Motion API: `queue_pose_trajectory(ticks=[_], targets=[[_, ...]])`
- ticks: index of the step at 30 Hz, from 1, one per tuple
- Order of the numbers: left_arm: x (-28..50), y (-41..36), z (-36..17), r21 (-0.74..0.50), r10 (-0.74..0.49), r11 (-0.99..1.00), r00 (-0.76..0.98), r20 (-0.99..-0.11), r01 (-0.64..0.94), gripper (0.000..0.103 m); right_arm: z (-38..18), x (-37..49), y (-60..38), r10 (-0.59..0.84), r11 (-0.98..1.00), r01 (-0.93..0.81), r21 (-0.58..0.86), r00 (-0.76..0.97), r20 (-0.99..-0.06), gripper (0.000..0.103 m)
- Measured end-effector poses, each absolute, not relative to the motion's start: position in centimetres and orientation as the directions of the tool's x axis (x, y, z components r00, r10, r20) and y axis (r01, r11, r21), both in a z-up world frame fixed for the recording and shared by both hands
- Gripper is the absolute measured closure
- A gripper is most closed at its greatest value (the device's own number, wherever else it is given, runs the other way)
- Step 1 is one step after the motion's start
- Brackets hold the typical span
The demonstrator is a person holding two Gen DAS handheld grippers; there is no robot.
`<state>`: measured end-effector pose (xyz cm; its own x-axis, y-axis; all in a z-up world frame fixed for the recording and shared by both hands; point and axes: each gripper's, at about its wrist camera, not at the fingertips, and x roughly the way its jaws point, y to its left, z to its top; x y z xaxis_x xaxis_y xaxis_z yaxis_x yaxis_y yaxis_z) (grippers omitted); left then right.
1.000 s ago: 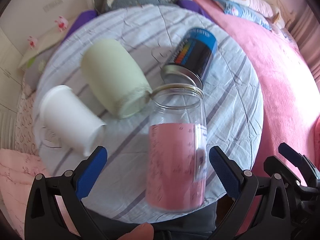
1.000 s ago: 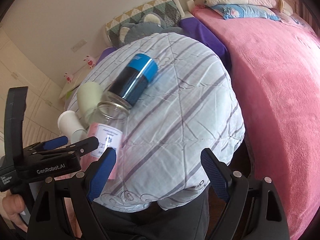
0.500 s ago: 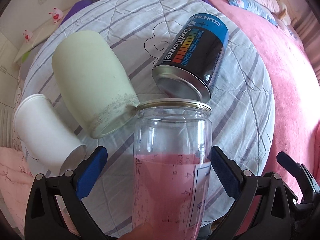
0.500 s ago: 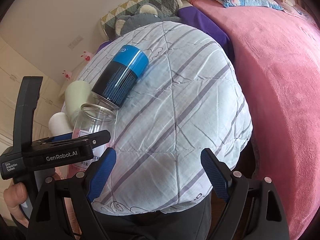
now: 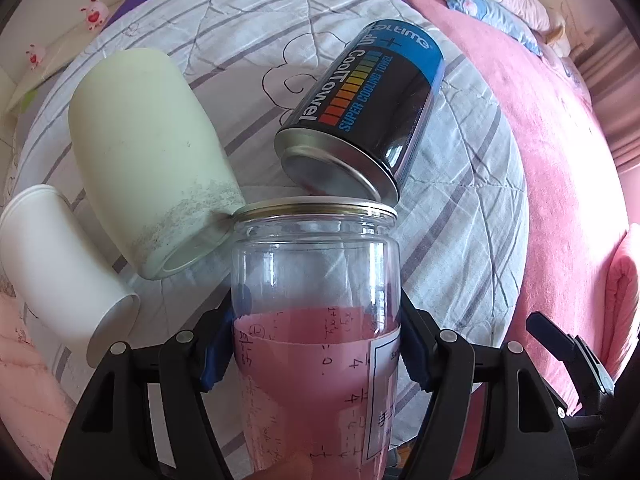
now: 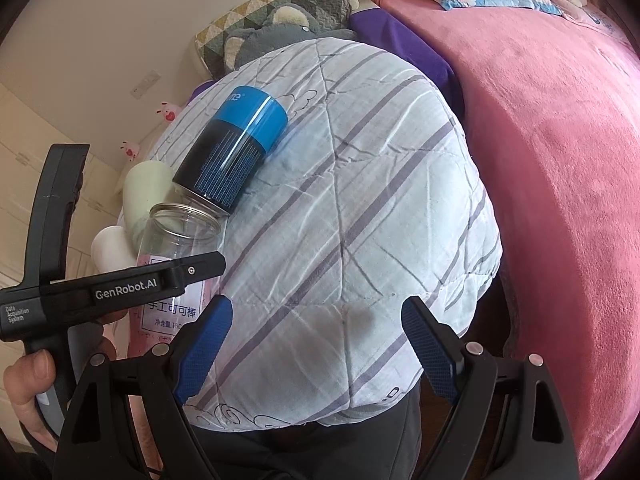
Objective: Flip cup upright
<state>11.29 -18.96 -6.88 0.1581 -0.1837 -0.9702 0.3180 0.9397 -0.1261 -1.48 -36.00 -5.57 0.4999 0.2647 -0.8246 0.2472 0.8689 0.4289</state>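
Observation:
A clear glass jar [image 5: 316, 320] with pink paper inside stands upright on the striped quilted cushion [image 5: 472, 200], mouth up. My left gripper [image 5: 316, 344] is shut on the jar's body, blue pads pressed on both sides. The jar also shows in the right wrist view [image 6: 176, 240] behind the left gripper's black body [image 6: 120, 288]. My right gripper [image 6: 316, 340] is open and empty, above the cushion's near edge [image 6: 340, 380].
A pale green cup [image 5: 148, 160] and a white cup [image 5: 60, 276] lie on their sides left of the jar. A black-and-blue can [image 5: 360, 120] lies on its side just behind it. A pink bedspread [image 6: 560, 160] fills the right.
My left gripper has moved in around the jar and shut on it. The right gripper has stayed open and shifted only a little.

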Motion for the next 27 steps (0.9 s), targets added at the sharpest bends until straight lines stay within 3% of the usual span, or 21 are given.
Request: queue_pose_trajectory(ticks=[10, 17, 27], targets=[[8.5, -18.8, -3.4, -0.126, -0.24, 0.92, 0.278, -0.93, 0.372, 0.033, -5.2, -2.1, -36.0, 0.263, 0.867, 0.247, 0.433, 0.512, -0.818, 0.015], [6.6, -18.0, 0.9, -0.055, -0.264, 0.917, 0.499, -0.825, 0.395, 0.032, -4.7, -2.7, -35.5, 0.264, 0.868, 0.238, 0.435, 0.52, -0.812, 0.015], [7.0, -17.2, 0.3, -0.075, -0.278, 0.922, 0.515, -0.811, 0.381, 0.032, -4.4, -3.1, -35.1, 0.264, 0.873, 0.229, 0.43, 0.519, -0.813, 0.015]])
